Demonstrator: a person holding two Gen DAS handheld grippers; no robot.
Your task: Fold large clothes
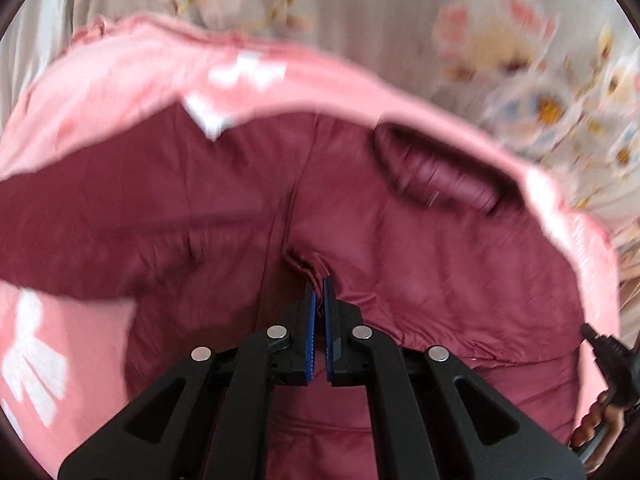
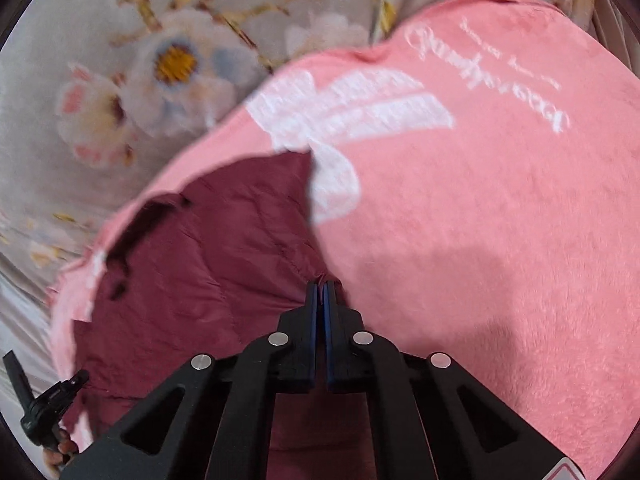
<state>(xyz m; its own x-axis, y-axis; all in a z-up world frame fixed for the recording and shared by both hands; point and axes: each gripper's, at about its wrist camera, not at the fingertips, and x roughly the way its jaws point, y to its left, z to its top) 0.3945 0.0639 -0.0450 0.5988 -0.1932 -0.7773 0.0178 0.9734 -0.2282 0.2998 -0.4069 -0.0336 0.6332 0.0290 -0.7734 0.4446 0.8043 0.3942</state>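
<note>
A maroon quilted jacket lies on a pink fleece blanket with white print. My left gripper is shut on a pinched fold of the jacket, lifting it. In the right wrist view the jacket shows at the left, partly under the pink blanket. My right gripper is shut on the jacket's edge where it meets the blanket. The jacket's dark collar shows at the upper right of the left wrist view.
A grey bedsheet with flower print lies under the blanket and also shows in the left wrist view. The other gripper's handle and a hand show at the right edge and at the lower left.
</note>
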